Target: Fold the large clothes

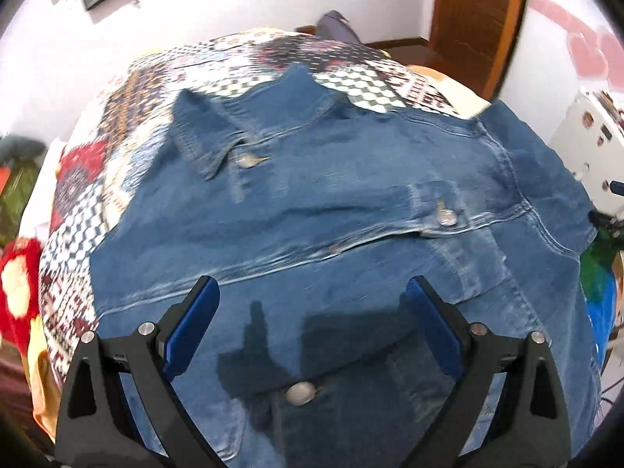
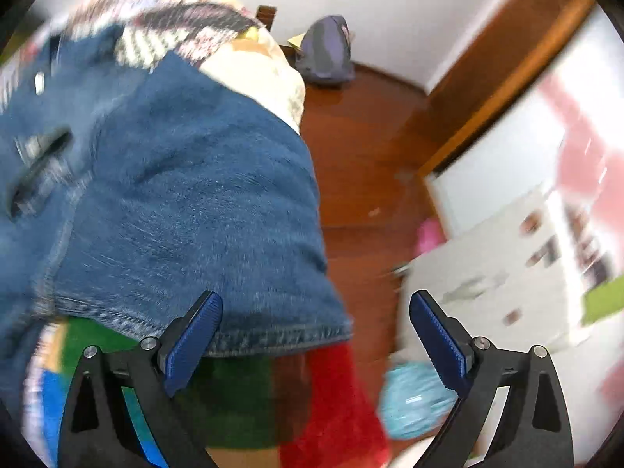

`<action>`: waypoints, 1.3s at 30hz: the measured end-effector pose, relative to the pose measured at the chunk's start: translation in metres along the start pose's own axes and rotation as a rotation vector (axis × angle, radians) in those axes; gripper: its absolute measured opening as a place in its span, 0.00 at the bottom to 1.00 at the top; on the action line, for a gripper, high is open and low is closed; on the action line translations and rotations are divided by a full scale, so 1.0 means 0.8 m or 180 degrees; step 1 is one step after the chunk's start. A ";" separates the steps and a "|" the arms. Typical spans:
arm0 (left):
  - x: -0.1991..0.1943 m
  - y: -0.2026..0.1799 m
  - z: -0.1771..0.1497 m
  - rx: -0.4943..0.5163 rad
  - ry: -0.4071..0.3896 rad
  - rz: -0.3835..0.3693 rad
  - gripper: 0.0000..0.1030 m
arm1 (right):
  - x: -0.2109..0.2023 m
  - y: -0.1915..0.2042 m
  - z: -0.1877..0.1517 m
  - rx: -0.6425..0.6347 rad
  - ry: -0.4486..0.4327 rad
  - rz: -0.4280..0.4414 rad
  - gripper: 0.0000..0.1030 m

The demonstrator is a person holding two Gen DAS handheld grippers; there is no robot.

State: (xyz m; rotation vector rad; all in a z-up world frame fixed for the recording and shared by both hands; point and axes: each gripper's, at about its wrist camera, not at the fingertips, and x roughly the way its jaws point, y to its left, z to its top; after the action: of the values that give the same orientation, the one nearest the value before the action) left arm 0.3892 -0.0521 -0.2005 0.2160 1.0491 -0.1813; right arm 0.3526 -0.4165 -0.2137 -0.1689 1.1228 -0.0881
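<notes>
A blue denim jacket (image 1: 351,210) lies spread face up on a patterned bedspread (image 1: 241,62), collar at the far side, metal buttons down the front. My left gripper (image 1: 312,292) is open and empty, hovering above the jacket's lower front. In the right wrist view the jacket's sleeve (image 2: 187,210) hangs over the bed's right edge, its cuff hem near the bottom. My right gripper (image 2: 315,308) is open and empty, just above the cuff hem, with the left finger (image 2: 195,335) over the denim. The right view is blurred.
A multicoloured blanket (image 2: 241,394) of green, red and blue hangs below the sleeve. A wooden floor (image 2: 362,148), a grey bag (image 2: 325,50), a white cabinet (image 2: 499,273) and a turquoise object (image 2: 413,401) lie to the right. A wooden door (image 1: 475,19) stands behind the bed.
</notes>
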 end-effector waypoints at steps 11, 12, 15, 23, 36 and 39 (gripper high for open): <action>0.068 -0.066 0.036 0.0088 0.0358 -0.0349 0.94 | 0.012 -0.085 -0.025 0.1807 0.0263 0.1956 0.93; 0.074 -0.068 0.040 0.0042 0.0402 -0.0433 0.94 | 0.016 -0.082 -0.028 0.1857 0.0294 0.1998 0.93; 0.087 -0.077 0.052 -0.0024 0.0495 -0.0488 0.94 | 0.040 -0.080 -0.031 0.2043 0.0444 0.2129 0.92; 0.057 -0.074 0.075 -0.0199 0.0205 -0.0602 0.94 | 0.086 -0.084 -0.024 0.2395 0.0411 0.2171 0.77; 0.012 -0.018 0.044 -0.0291 -0.0017 -0.0338 0.94 | 0.015 -0.059 0.031 0.1847 -0.0273 0.1492 0.20; 0.000 -0.001 0.038 -0.0449 -0.0078 -0.0418 0.94 | -0.034 -0.047 0.047 0.1659 -0.0565 0.1517 0.18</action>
State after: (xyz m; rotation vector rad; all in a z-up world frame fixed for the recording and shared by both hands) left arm 0.4143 -0.0605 -0.1861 0.0173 1.0476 -0.2270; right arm 0.3756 -0.4458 -0.1670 0.5456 0.9047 0.0602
